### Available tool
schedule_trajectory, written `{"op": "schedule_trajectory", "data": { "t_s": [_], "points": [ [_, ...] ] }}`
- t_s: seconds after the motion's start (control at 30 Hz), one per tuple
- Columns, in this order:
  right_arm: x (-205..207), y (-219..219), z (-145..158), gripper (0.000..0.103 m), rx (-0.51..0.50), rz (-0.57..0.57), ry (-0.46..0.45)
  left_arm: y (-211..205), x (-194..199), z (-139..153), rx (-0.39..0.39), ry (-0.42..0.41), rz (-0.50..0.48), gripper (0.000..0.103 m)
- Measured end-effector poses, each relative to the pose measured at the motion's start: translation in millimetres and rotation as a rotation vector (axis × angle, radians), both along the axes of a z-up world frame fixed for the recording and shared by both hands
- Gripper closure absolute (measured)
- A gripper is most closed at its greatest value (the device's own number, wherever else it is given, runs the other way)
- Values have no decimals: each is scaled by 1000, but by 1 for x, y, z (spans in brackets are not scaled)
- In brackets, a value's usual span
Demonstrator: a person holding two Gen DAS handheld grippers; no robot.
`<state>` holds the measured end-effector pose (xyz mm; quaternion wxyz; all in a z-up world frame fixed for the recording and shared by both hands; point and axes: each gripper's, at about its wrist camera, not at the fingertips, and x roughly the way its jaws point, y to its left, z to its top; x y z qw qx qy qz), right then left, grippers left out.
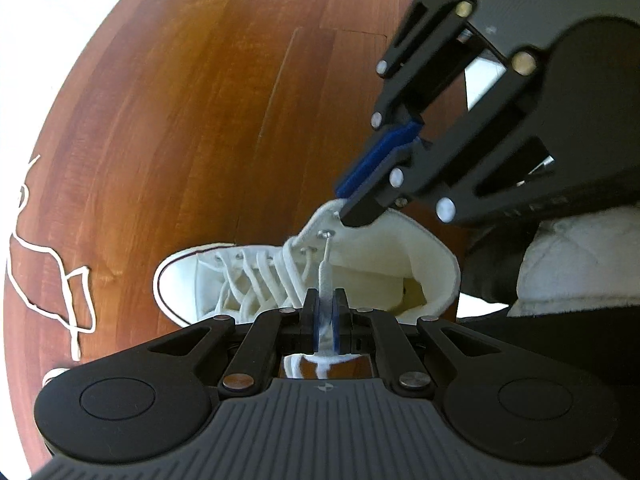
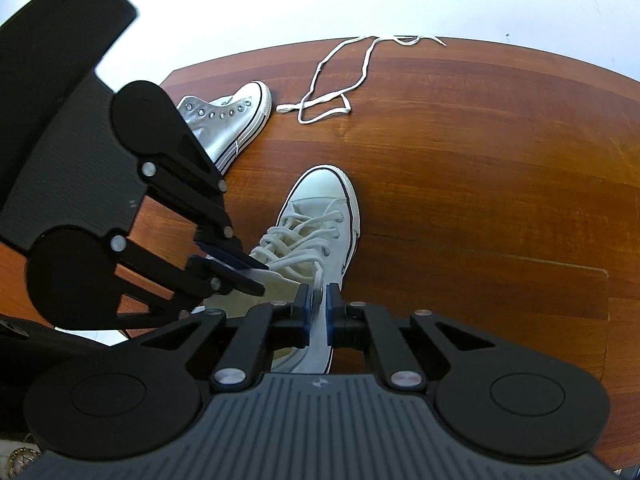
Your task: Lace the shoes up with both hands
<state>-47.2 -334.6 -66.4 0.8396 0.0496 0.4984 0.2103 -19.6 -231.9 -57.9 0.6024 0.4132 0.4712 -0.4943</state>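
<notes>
A white high-top shoe [image 1: 384, 264] lies on the wooden table [image 1: 200, 120], toe pointing left in the left wrist view. It is laced most of the way up. My left gripper [image 1: 326, 306] is shut on a white lace end [image 1: 325, 272] that runs taut to a top eyelet [image 1: 326, 235]. My right gripper [image 1: 346, 210] comes in from the upper right and is shut on the top corner of the shoe's eyelet flap [image 1: 326, 210]. In the right wrist view the same shoe [image 2: 320, 188] points away, with the right gripper [image 2: 318, 304] pinching a white edge and the left gripper [image 2: 262, 279] close beside it.
A second white shoe [image 2: 232, 120], unlaced, lies at the table's far left corner. A loose white lace [image 2: 332, 96] sprawls on the wood beyond both shoes and shows as a loose lace [image 1: 60, 280] at the left. A white quilted sleeve [image 1: 572, 256] is at the right.
</notes>
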Motion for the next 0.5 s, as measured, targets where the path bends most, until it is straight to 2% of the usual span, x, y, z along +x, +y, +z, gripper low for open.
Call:
{"op": "schedule_trajectory", "data": {
  "t_s": [0.23, 0.5],
  "points": [
    [-1, -3, 0, 95, 7, -2, 1, -5, 5, -13, 30, 14, -7, 97],
    [-2, -4, 0, 94, 11, 4, 2, -2, 6, -19, 44, 25, 28, 97]
  ]
}}
